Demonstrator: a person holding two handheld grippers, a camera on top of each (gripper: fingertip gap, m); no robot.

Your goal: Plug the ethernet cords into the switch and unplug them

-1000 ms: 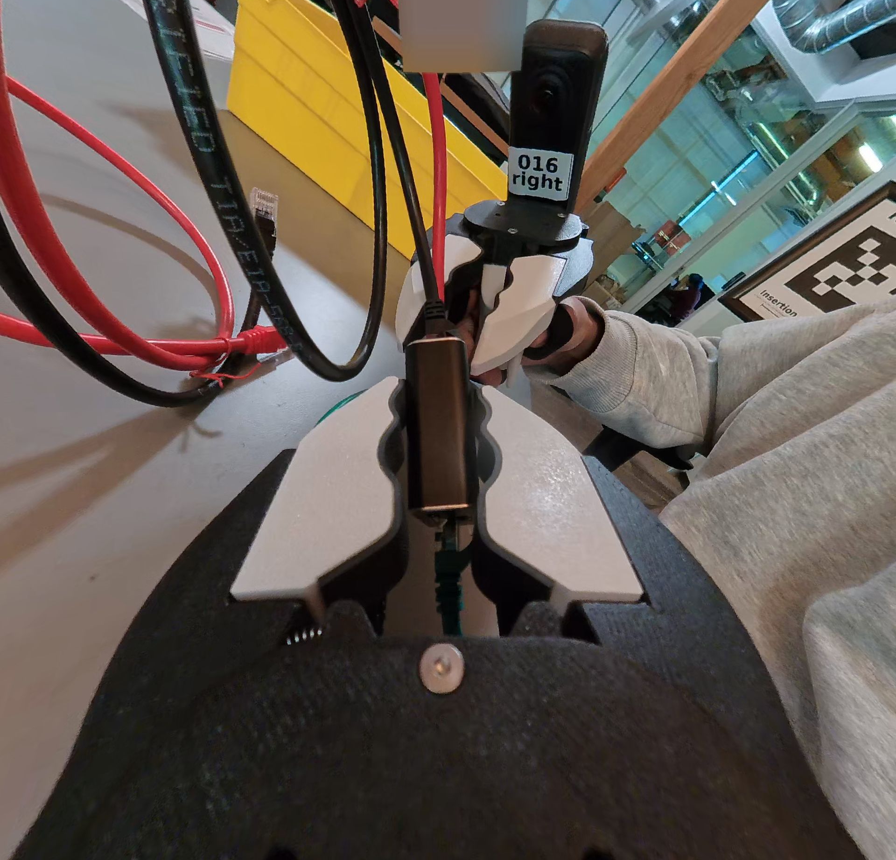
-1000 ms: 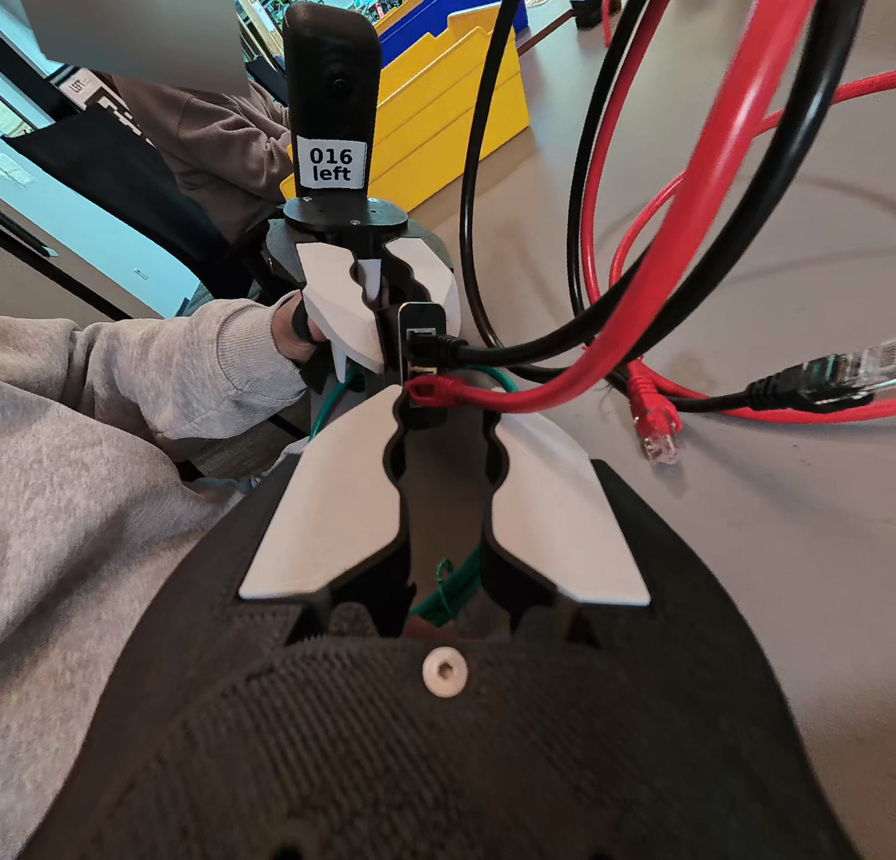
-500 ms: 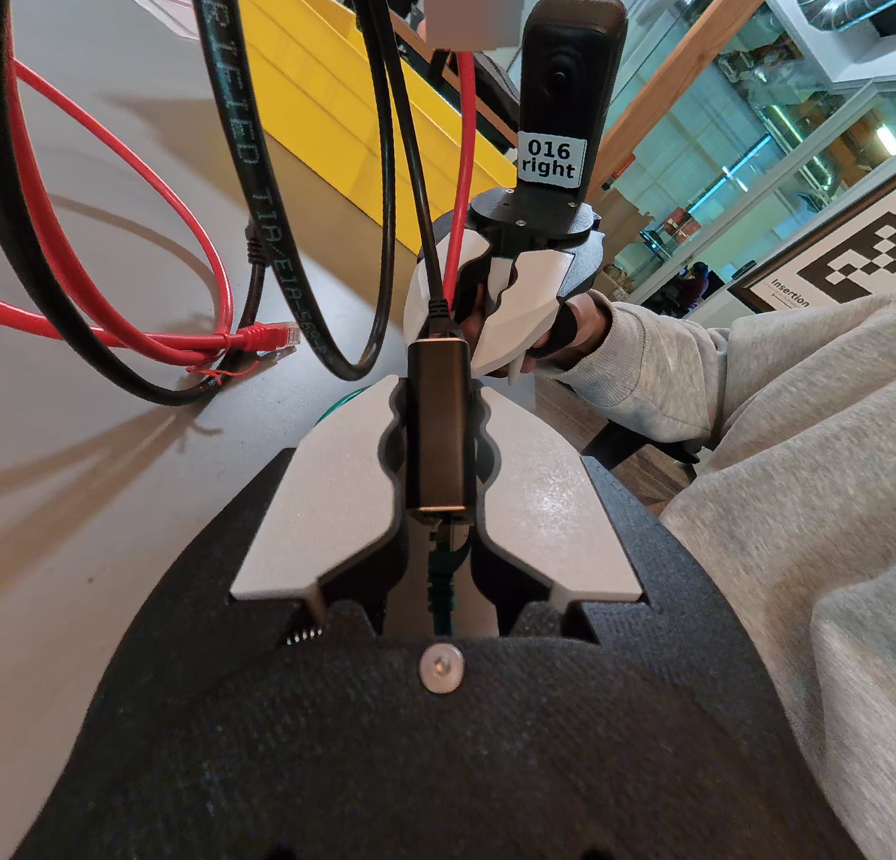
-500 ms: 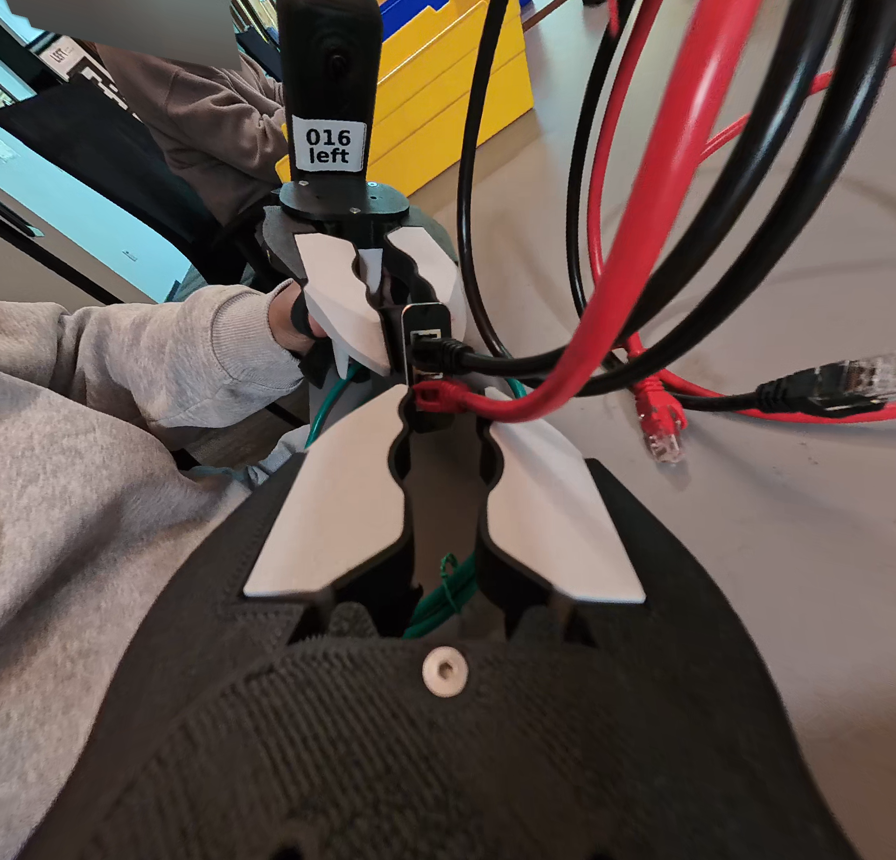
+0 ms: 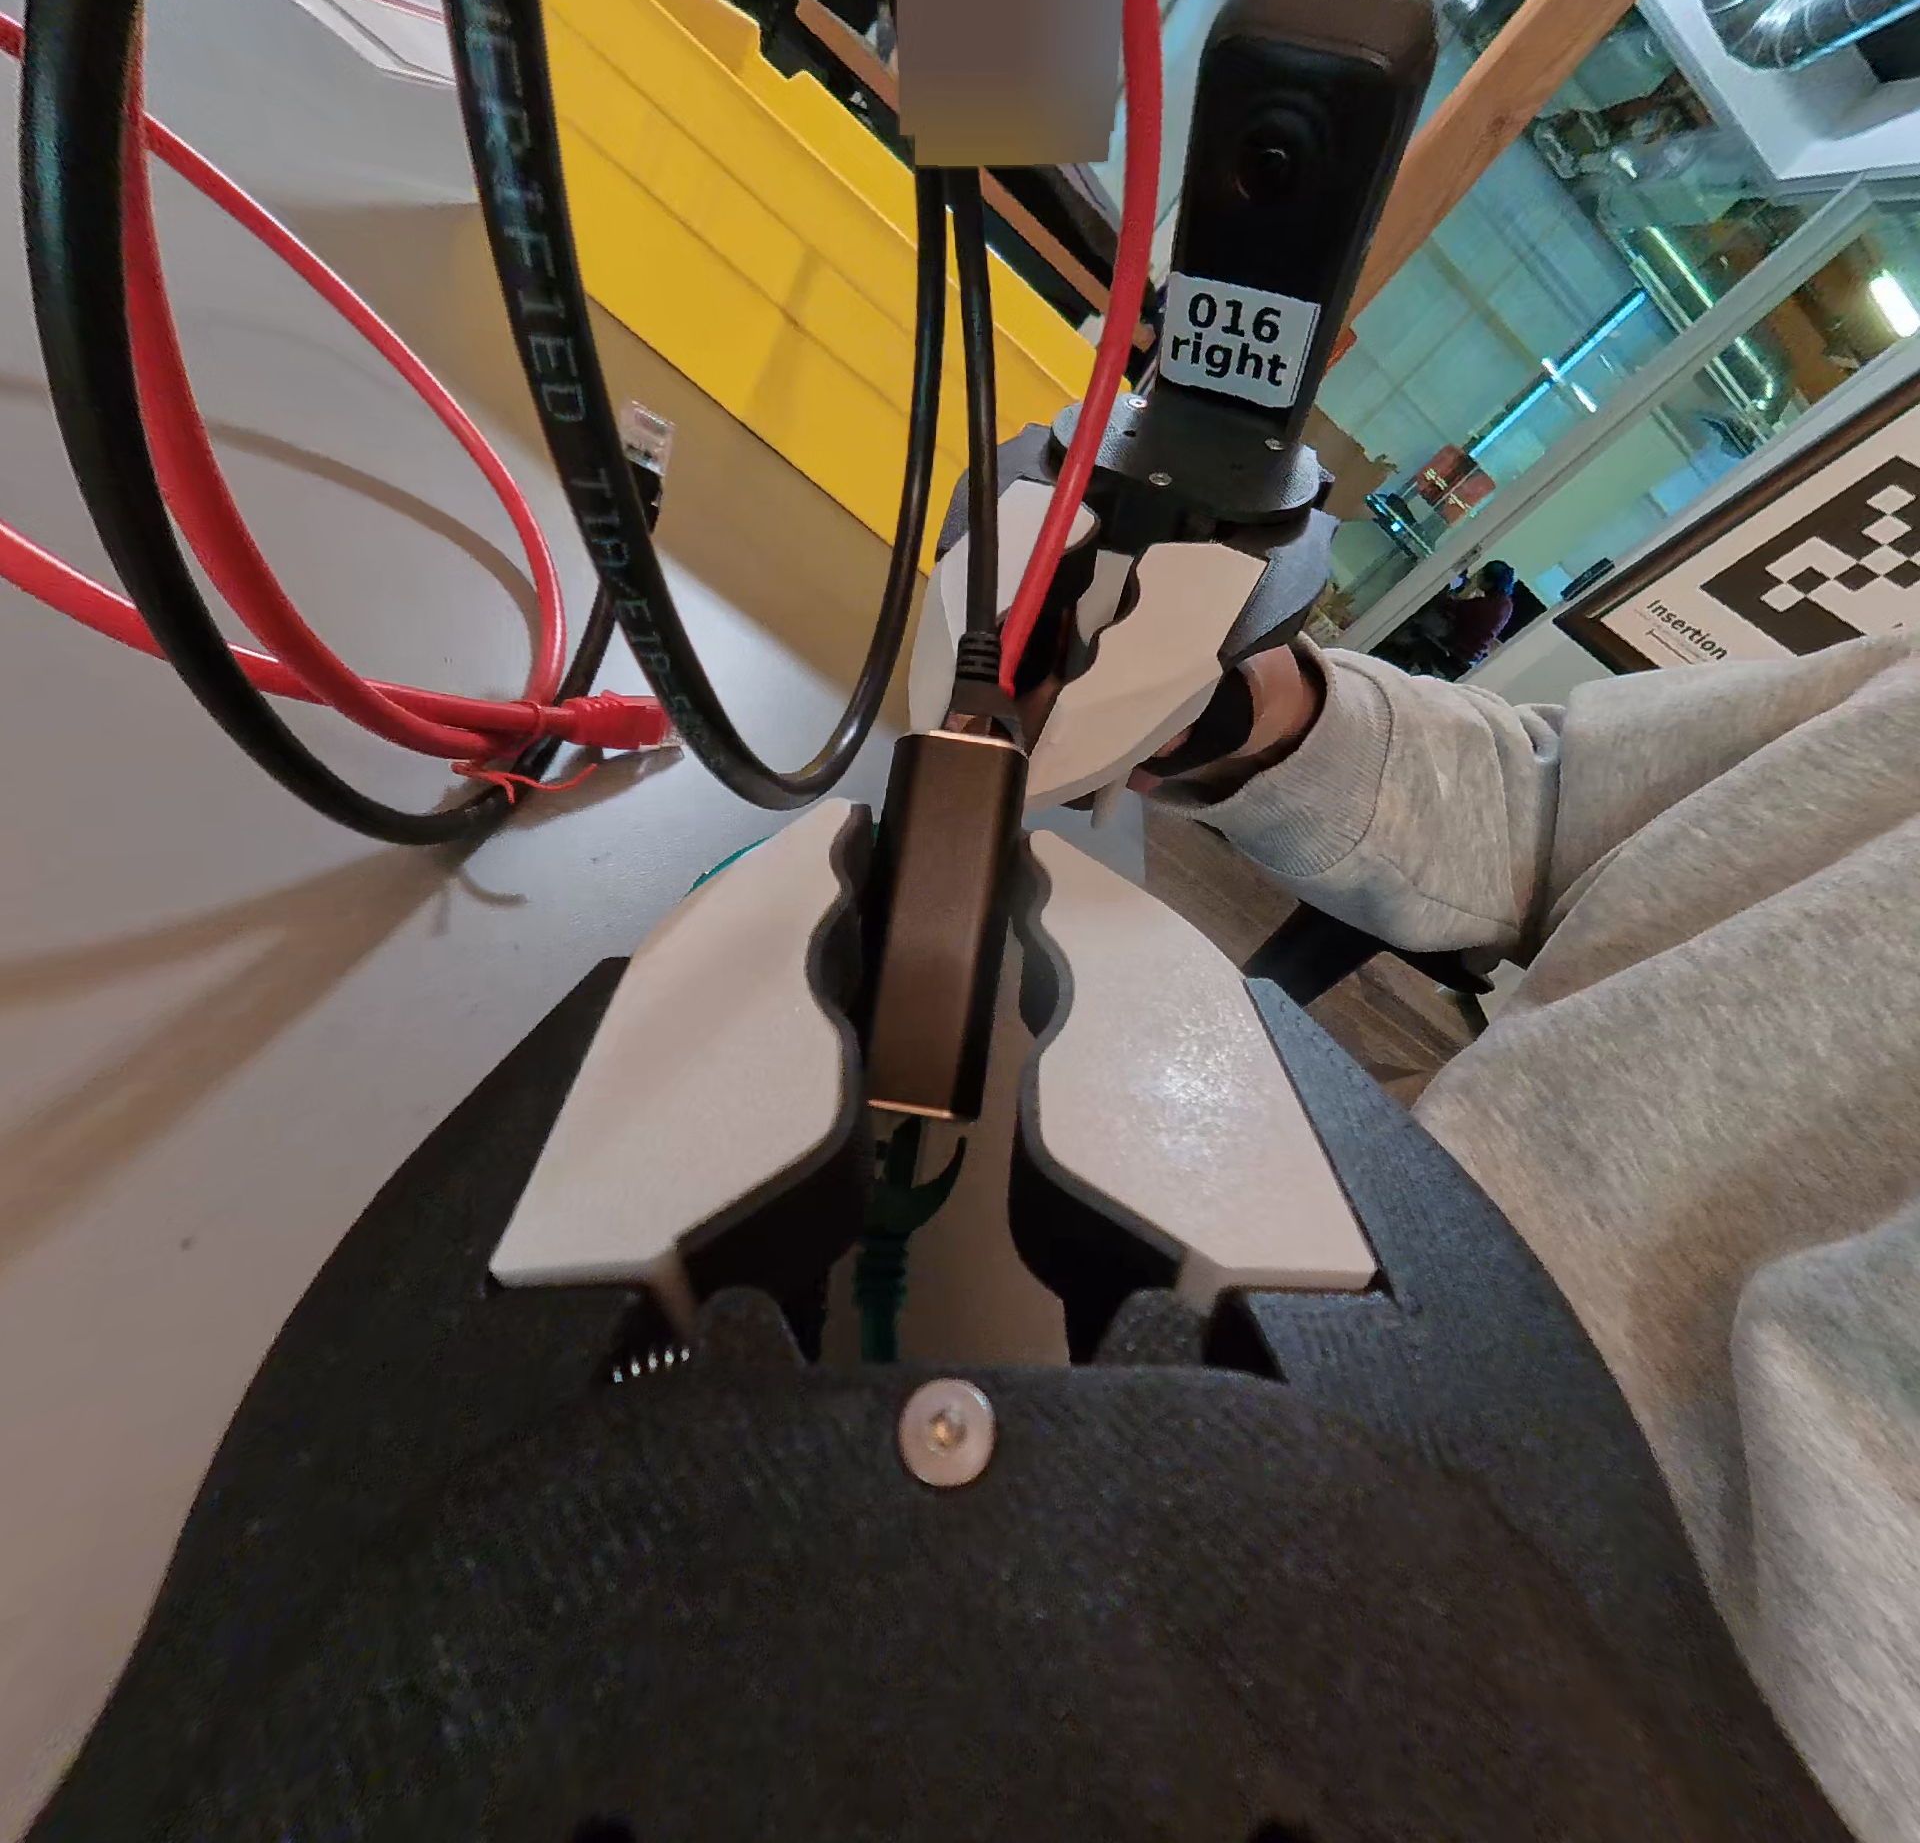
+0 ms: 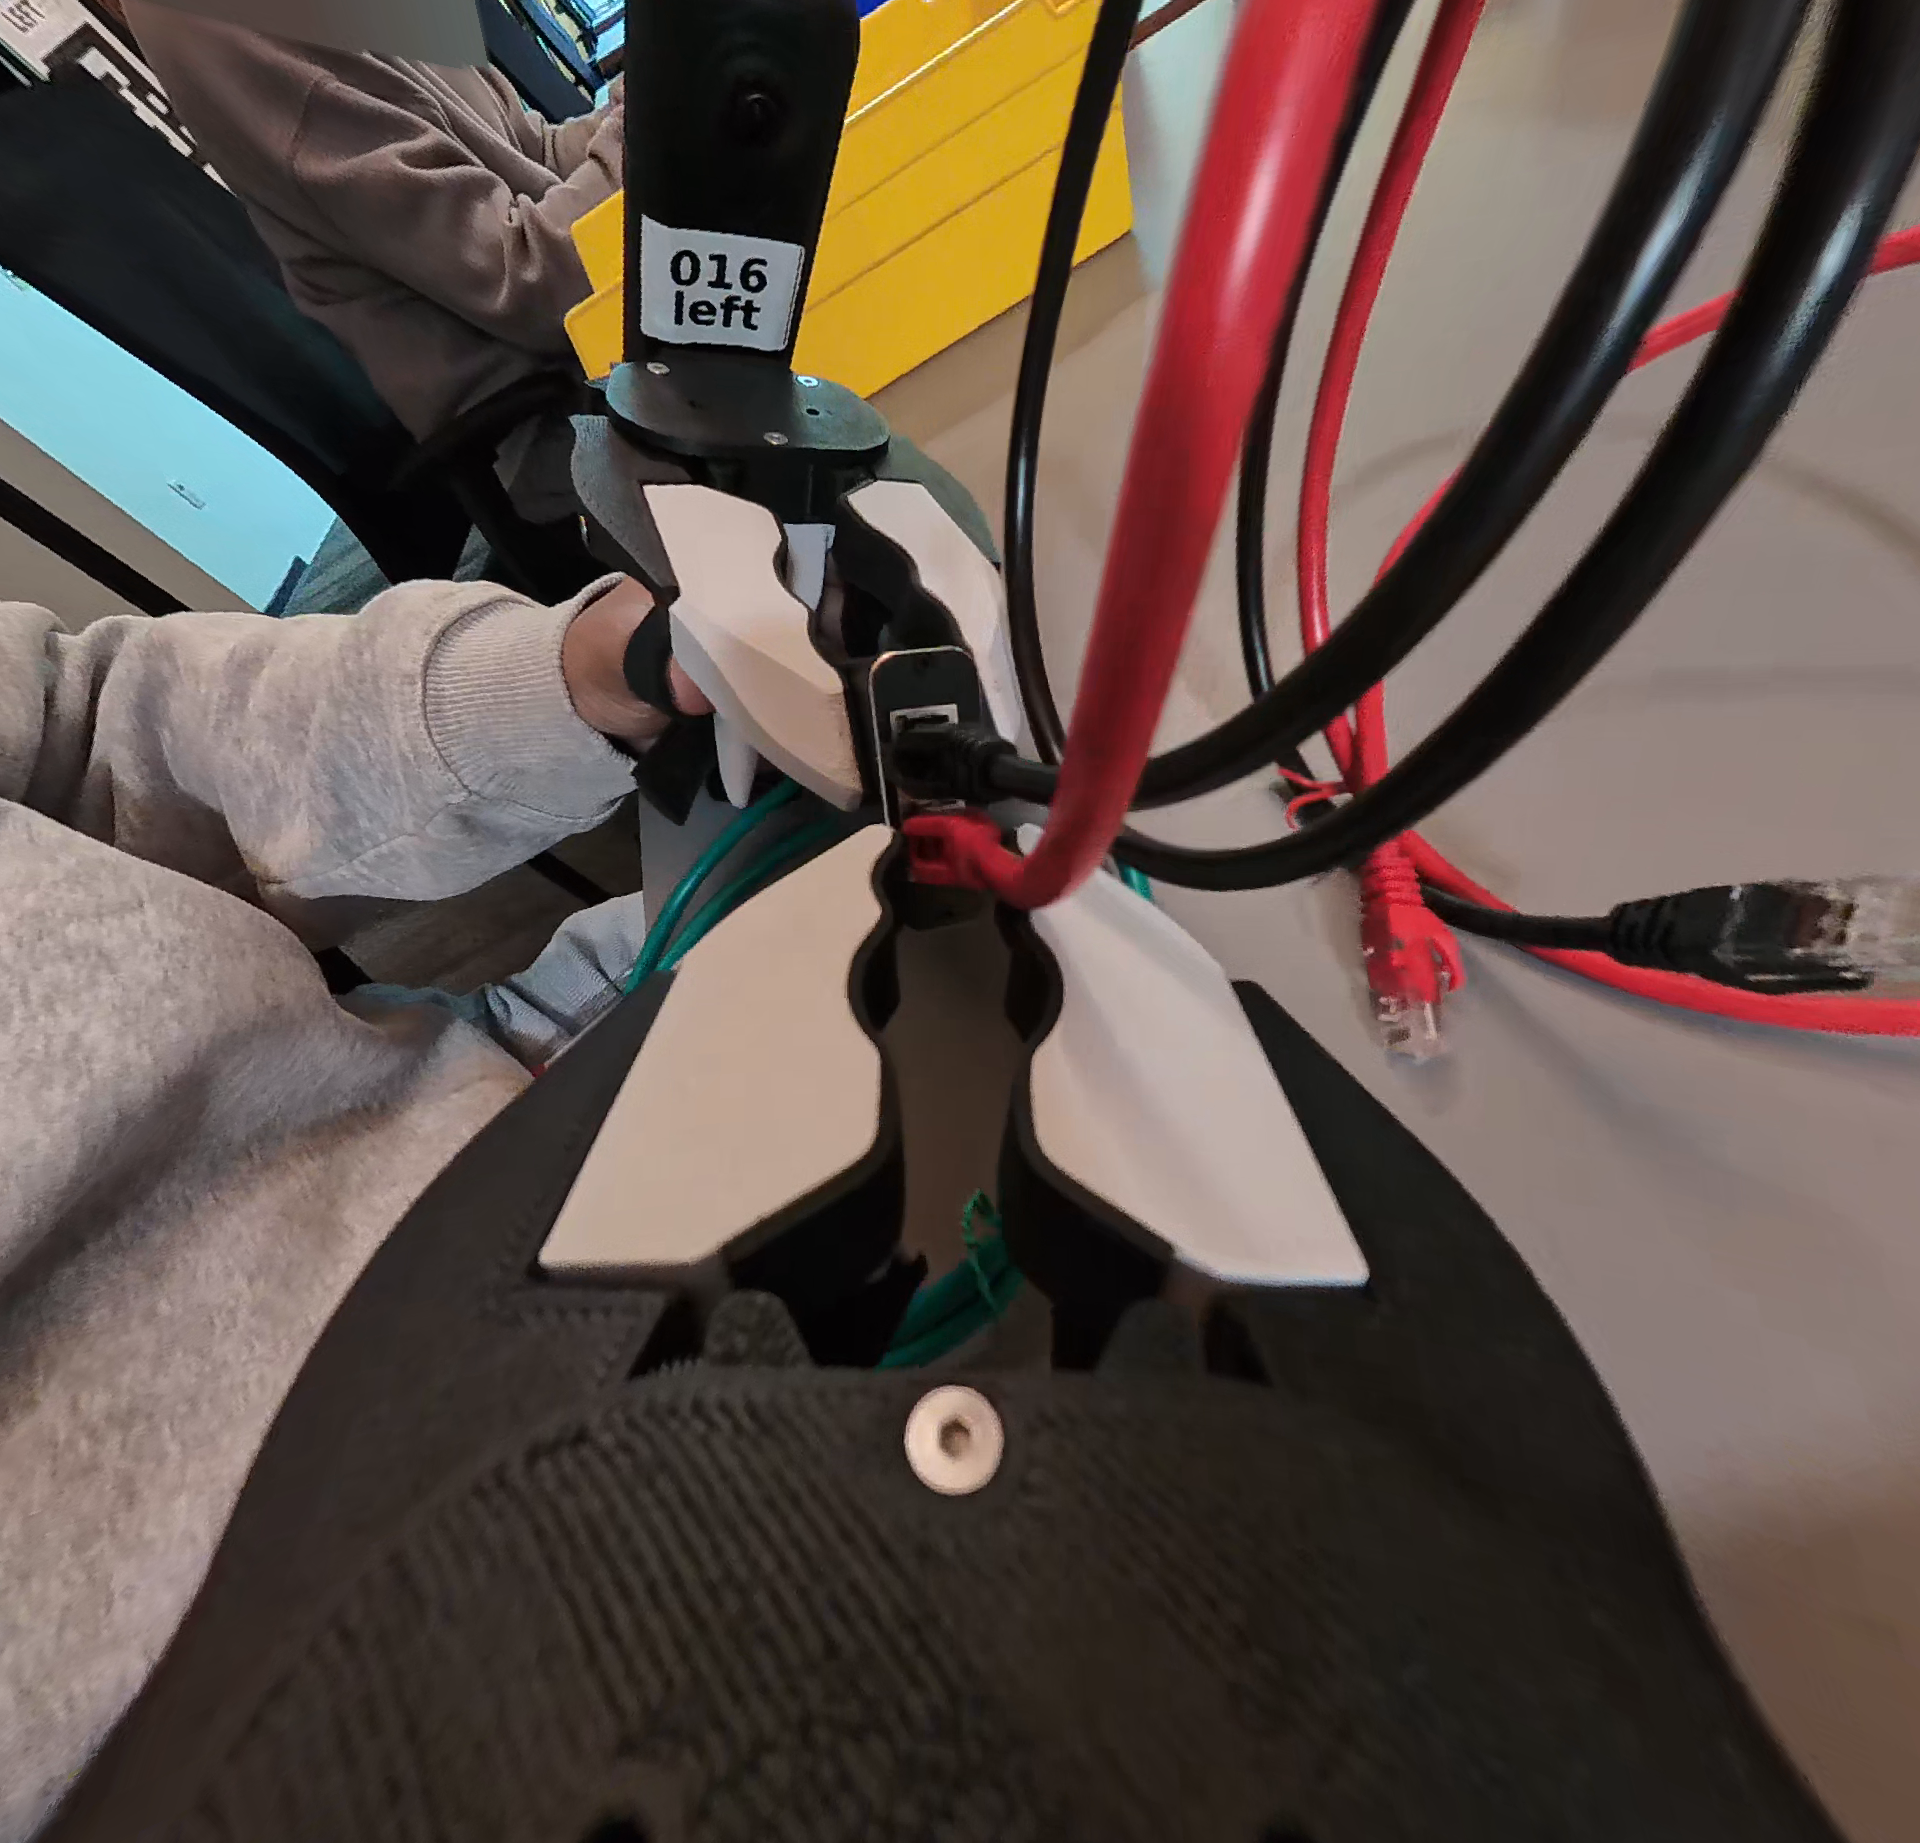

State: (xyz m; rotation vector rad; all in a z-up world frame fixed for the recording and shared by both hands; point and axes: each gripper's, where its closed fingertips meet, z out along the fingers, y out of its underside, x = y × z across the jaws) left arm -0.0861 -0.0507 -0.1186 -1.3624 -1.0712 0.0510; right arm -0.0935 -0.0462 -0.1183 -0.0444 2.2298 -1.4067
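Left claw (image 5: 940, 858) clamps the dark switch (image 5: 935, 946) at frame centre; right claw (image 6: 951, 858), released, straddles the red plug (image 6: 948, 851).

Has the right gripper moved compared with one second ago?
Yes. In the left wrist view, the right gripper has risen slightly against the yellow bin, with jaws open around the red plug.
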